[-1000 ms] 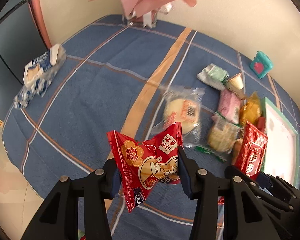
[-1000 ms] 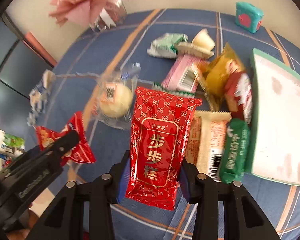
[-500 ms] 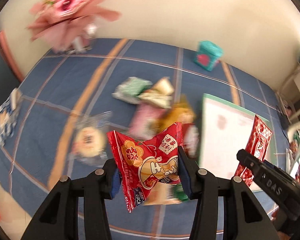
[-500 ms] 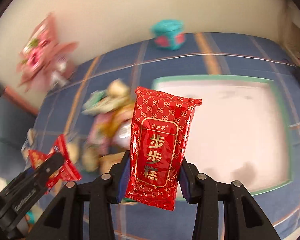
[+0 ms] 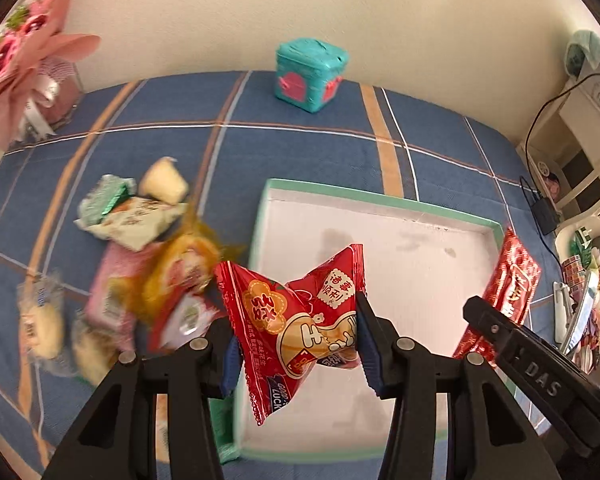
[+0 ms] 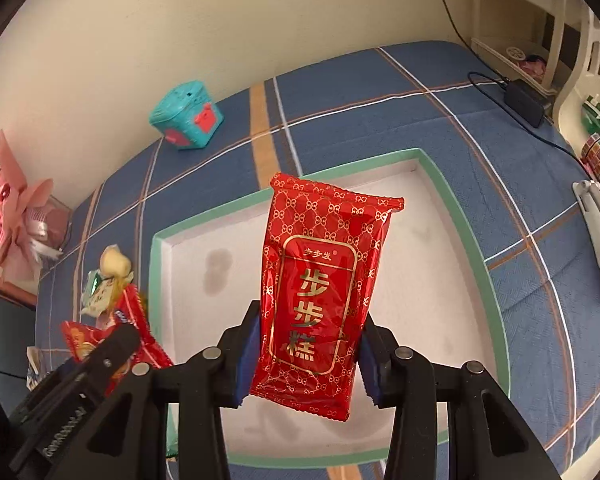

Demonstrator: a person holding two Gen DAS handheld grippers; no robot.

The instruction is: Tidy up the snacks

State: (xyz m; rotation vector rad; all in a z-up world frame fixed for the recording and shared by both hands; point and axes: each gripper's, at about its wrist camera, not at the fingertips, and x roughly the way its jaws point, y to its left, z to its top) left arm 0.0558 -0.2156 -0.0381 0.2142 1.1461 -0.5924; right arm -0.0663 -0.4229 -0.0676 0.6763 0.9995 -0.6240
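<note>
My left gripper [image 5: 296,344] is shut on a crumpled red snack packet [image 5: 296,320] and holds it above the near left part of a white tray with a green rim [image 5: 380,200]. My right gripper [image 6: 306,356] is shut on a flat red pouch with gold characters [image 6: 320,288] and holds it above the same tray [image 6: 452,184]. The pouch also shows at the right of the left wrist view [image 5: 504,292]. The left packet shows at the lower left of the right wrist view [image 6: 80,340]. A pile of loose snacks [image 5: 152,256] lies left of the tray.
A teal box with red patches [image 5: 310,74] stands at the table's back near the wall. A pink bouquet [image 5: 20,60] stands at the back left. A black adapter with cable [image 6: 524,100] and white shelves with clutter [image 5: 580,264] are to the right.
Both grippers have swung right with their packets, from over the snack pile to over the tray. The tray now fills the middle of both views.
</note>
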